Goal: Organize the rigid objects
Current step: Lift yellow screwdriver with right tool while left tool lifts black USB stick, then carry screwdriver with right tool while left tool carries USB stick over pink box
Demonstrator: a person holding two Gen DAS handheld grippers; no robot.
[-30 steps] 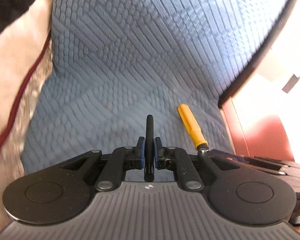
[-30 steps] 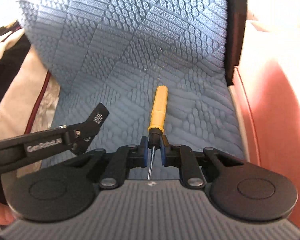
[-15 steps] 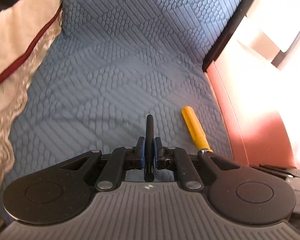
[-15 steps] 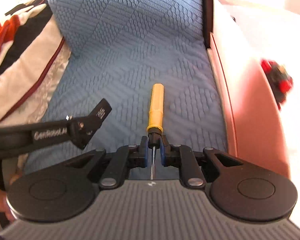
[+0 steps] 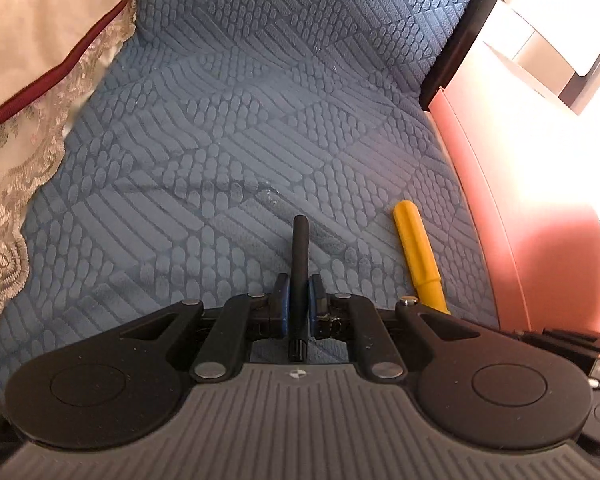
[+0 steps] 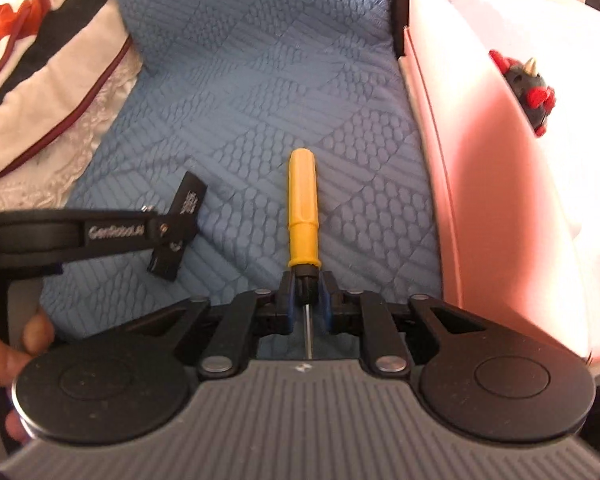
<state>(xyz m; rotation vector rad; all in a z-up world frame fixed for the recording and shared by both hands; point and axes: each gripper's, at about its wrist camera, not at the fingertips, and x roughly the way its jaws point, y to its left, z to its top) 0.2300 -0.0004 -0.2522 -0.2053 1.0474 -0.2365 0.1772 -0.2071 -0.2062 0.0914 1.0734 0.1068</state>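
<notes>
— Above, what fills the scene?
— Blue quilted cover (image 5: 228,128), a pink bin (image 6: 512,208) at right.
— And the tools?
— Right gripper (image 6: 306,294) clamps a yellow screwdriver (image 6: 302,208), handle pointing straight ahead, shaft backward. Left gripper (image 5: 299,300) pinches a black rod (image 5: 300,264), likewise lengthwise; its identity is unclear.
</notes>
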